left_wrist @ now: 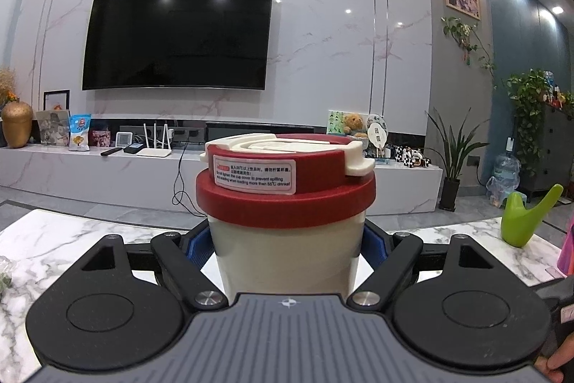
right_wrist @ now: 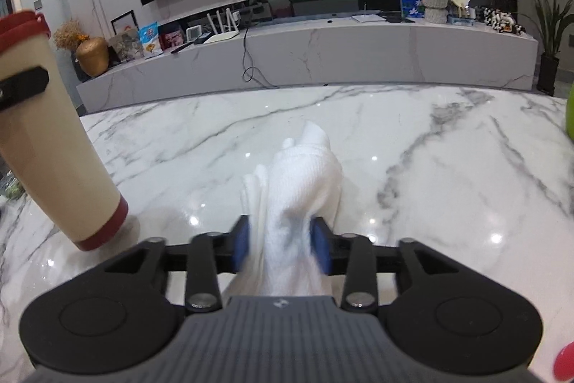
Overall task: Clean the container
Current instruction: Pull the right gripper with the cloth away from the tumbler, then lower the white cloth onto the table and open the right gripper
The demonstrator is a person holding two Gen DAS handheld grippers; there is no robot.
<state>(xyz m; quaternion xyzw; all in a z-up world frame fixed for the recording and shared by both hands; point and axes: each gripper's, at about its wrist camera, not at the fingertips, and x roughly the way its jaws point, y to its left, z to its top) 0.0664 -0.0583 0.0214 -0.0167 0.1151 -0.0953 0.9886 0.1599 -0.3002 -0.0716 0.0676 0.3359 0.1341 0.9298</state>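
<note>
A cream cup (left_wrist: 283, 268) with a red lid (left_wrist: 287, 200) and a white flip cap stands between the blue pads of my left gripper (left_wrist: 287, 244), which is shut on its body. The right wrist view shows the same cup (right_wrist: 53, 146) at the far left, leaning, with its red base close to the marble table (right_wrist: 430, 149). A crumpled white cloth (right_wrist: 301, 174) lies on the table and runs back between the pads of my right gripper (right_wrist: 280, 243). The jaws stand apart, with a gap between the left pad and the cloth.
A green plastic watering can (left_wrist: 520, 218) and a pink object (left_wrist: 567, 253) sit at the table's right edge. A hand (left_wrist: 556, 361) shows at the lower right. Beyond the table are a TV cabinet (right_wrist: 323, 49) and a wall-mounted TV (left_wrist: 175, 34).
</note>
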